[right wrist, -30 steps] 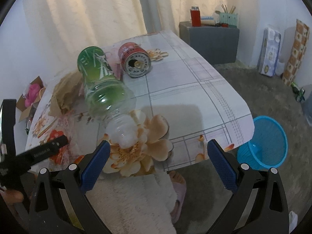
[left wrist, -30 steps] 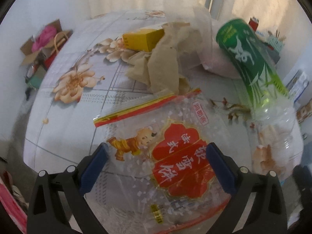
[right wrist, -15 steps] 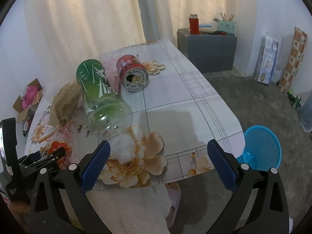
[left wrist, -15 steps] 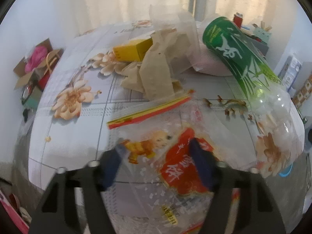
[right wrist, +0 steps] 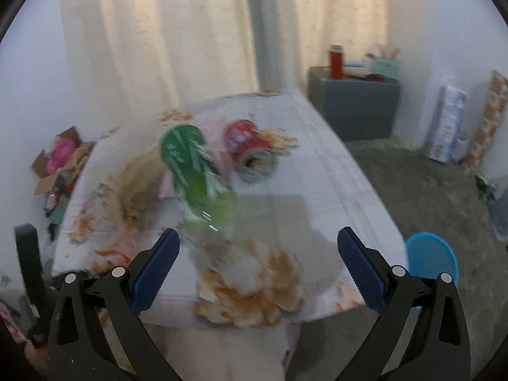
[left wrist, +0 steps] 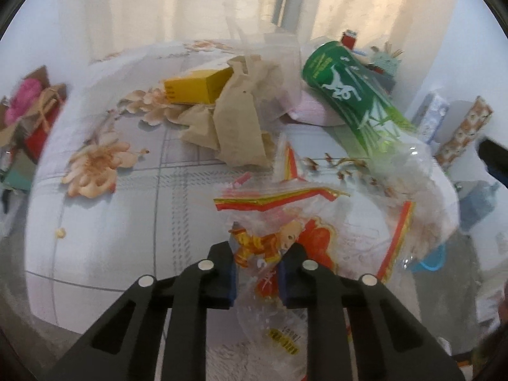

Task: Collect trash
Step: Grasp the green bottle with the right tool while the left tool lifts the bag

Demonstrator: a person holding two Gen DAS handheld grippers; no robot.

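Currently left gripper (left wrist: pixel 257 271) clamped on clear snack bag (left wrist: pixel 304 222), red-and-gold print, blue pads pinching crumpled plastic near its printed face. Bag bunched up at near edge of bench (left wrist: pixel 104 222), lifted part creased; contact with the bench surface unclear. Right gripper (right wrist: pixel 257 266) spread wide, nothing between the pads, hanging over near bench edge.

On the bench, left wrist view: green-label plastic bottle (left wrist: pixel 358 101) lying on its side, clear neck end towards camera, just right of the bag. Crumpled brown paper (left wrist: pixel 231 127) beyond the bag, yellow box (left wrist: pixel 197 87) partly tucked under it. Pink item behind the bottle, too blurred to identify.

Right wrist view, heavy motion blur: same bottle (right wrist: pixel 193 171) centre, red can (right wrist: pixel 249 146) on its side just right of it, open end towards camera. Blue basket (right wrist: pixel 435 255) on floor off the bench's right corner, well apart from all trash.
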